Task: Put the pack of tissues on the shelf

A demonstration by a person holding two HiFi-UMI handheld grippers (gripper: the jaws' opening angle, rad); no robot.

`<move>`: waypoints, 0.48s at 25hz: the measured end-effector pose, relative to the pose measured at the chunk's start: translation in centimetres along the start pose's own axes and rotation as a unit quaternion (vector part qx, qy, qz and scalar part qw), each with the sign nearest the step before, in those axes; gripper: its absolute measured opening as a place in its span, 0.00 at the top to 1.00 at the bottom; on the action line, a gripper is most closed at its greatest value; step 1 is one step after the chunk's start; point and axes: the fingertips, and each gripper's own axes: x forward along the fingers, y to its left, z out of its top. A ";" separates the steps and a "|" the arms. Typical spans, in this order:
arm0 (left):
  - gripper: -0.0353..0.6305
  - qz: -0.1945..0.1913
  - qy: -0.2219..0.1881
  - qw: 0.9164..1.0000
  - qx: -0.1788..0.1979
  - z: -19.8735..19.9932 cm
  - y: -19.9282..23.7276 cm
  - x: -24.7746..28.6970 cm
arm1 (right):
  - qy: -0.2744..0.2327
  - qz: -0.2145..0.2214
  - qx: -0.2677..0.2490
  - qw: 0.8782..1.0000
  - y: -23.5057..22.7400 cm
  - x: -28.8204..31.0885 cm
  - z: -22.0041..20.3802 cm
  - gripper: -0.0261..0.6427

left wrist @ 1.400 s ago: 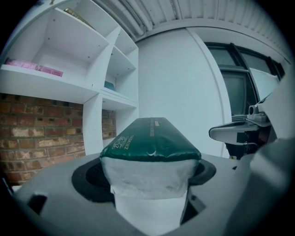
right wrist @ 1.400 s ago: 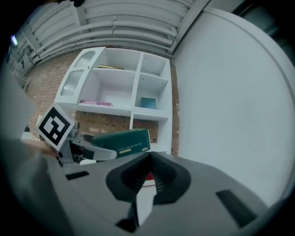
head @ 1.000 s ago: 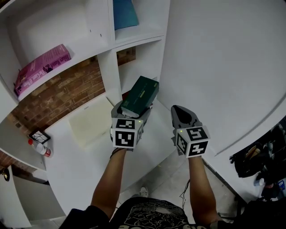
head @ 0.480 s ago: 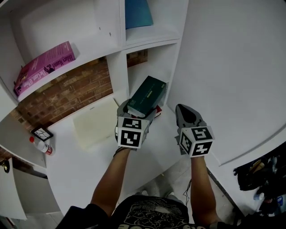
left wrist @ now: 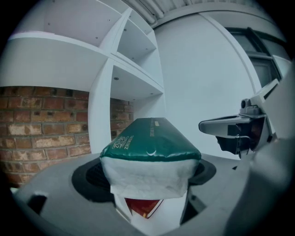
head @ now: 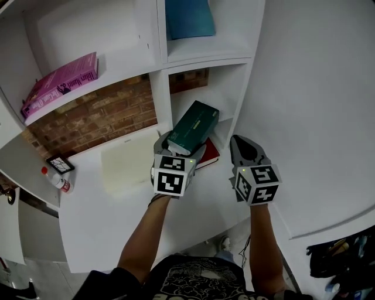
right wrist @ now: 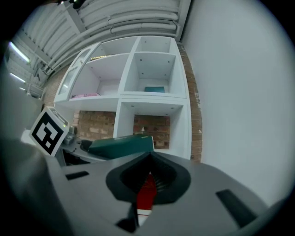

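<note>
At the far left a small clear bottle with a red cap [head: 56, 180] lies on the white shelf board [head: 105, 217]. Just above it sits a small black-and-white object [head: 60, 164], too small to identify. A pink book [head: 58, 85] leans on the upper shelf of the white shelf unit [head: 159, 64], with the red brick wall [head: 94, 120] showing below it. A pale cream rectangular sheet [head: 123, 162] lies flat on the board, near the left gripper [head: 177, 147].

That gripper's jaws are closed onto the near end of the dark green pack of tissues [head: 194, 125], its white end face between them. The pack is held clear of the board and tilted up. Its far end points at the opening of the lower right compartment. A flat red book [head: 210, 154] lies on that compartment's floor, partly under the pack. A teal book [head: 188, 17] stands in the compartment above.

The right gripper [head: 241, 144] hovers just beside the left one, apart from the pack. Its jaws are drawn together and hold nothing. Only a thin slit shows between them, with the red book seen through it. A plain white wall [head: 316, 88] fills the right side.
</note>
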 end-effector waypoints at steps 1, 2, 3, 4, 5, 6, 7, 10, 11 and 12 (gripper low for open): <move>0.27 0.010 0.000 1.000 -0.001 0.1 0.1 0.4 | -0.002 0.011 -0.001 1.000 -0.4 0.5 0.0 0.96; 0.27 0.020 0.001 1.000 -0.002 0.2 0.2 0.7 | -0.003 0.022 -0.002 1.000 -0.7 1.0 0.0 0.96; 0.27 0.030 0.001 1.000 -0.002 0.3 0.2 1.0 | -0.004 0.033 -0.003 0.999 -1.2 1.5 0.0 0.96; 0.27 0.041 0.002 0.999 -0.001 0.5 0.1 1.3 | -0.006 0.044 -0.002 0.999 -1.6 1.9 0.1 0.96; 0.27 0.054 0.003 0.999 -0.001 0.6 0.2 1.4 | -0.008 0.056 -0.002 0.998 -2.0 2.3 0.2 0.96; 0.27 0.068 0.003 0.998 -0.002 0.8 0.3 1.5 | -0.010 0.069 -0.001 0.998 -2.3 2.8 0.4 0.96; 0.27 0.082 0.004 0.997 -0.005 1.0 0.4 1.5 | -0.012 0.083 -0.001 0.996 -2.5 3.3 0.6 0.96; 0.27 0.114 0.005 0.993 -0.011 1.6 0.1 1.9 | -0.016 0.117 -0.003 0.993 -3.3 4.1 1.2 0.96; 0.27 0.121 0.006 0.993 -0.013 1.8 -0.1 2.1 | -0.017 0.126 -0.004 0.992 -3.6 4.2 1.3 0.96; 0.27 0.128 0.007 0.992 -0.014 1.9 -0.3 2.4 | -0.017 0.134 -0.004 0.991 -4.0 4.3 1.4 0.96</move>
